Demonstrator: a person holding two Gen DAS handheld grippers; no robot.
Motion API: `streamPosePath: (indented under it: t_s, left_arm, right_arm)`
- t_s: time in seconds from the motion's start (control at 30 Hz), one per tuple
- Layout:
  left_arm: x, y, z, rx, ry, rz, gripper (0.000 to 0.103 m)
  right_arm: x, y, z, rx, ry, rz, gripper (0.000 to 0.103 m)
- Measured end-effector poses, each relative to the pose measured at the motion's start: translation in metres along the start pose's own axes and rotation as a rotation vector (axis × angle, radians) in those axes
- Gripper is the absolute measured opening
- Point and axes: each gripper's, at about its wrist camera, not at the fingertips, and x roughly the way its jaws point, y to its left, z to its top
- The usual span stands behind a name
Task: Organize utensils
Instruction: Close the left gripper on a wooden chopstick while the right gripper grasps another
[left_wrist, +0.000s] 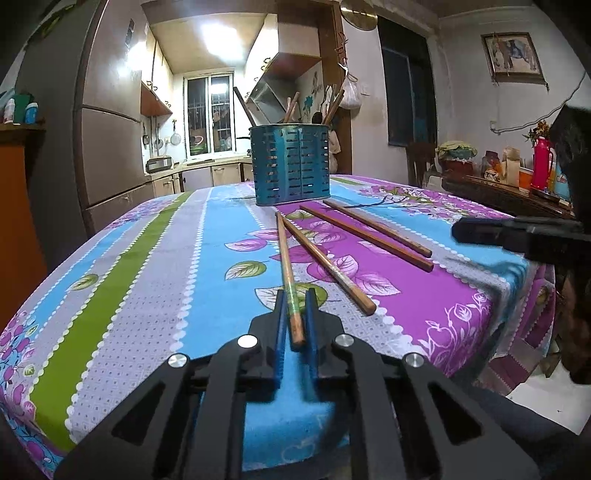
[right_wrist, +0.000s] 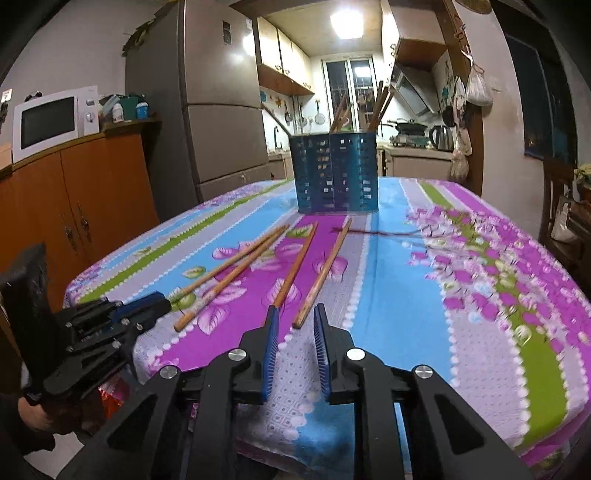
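Note:
Four wooden chopsticks lie on the flowered tablecloth (left_wrist: 147, 258) in front of a blue perforated utensil holder (left_wrist: 291, 166), which has several chopsticks standing in it. My left gripper (left_wrist: 295, 295) is shut on the near end of the leftmost chopstick (left_wrist: 285, 258), at the table's front edge. In the right wrist view my right gripper (right_wrist: 296, 310) stands open low over the cloth. The near end of the rightmost chopstick (right_wrist: 321, 273) lies between its blue pads (right_wrist: 271, 339) without touching them. The left gripper (right_wrist: 147, 306) and the holder (right_wrist: 334, 173) show there too.
A second chopstick (left_wrist: 328, 266) crosses close to the held one, and another (right_wrist: 295, 266) ends by my right gripper's left finger. A fridge (right_wrist: 221, 110) and an orange cabinet with a microwave (right_wrist: 51, 122) stand to the left. A cluttered side table (left_wrist: 517, 184) is on the right.

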Motion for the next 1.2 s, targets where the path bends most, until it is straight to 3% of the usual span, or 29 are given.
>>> streamPosePath:
  t_s: [0.57,0.9,1.0,1.13,1.2]
  left_arm:
    - [0.003,0.006,0.005,-0.016,0.012,-0.029,0.008]
    - [0.005,0.005,0.005,-0.023,0.004,-0.026,0.008]
    - [0.005,0.004,0.005,-0.026,0.005,-0.026,0.008]
    - [0.005,0.004,0.005,-0.026,0.010,-0.030,0.008]
    - [0.005,0.005,0.006,-0.028,0.011,-0.034,0.008]
  right_arm:
    - [0.045,0.009,-0.001,0.026,-0.015,-0.113,0.021]
    - [0.049,0.010,-0.002,0.019,-0.038,-0.129,0.021]
    - [0.045,0.008,-0.001,0.032,-0.047,-0.121,0.021]
    - [0.002,0.020,0.002,0.002,-0.161,-0.096,0.021]
    - [-0.009,0.032,-0.003,-0.036,-0.141,-0.058,0.021]
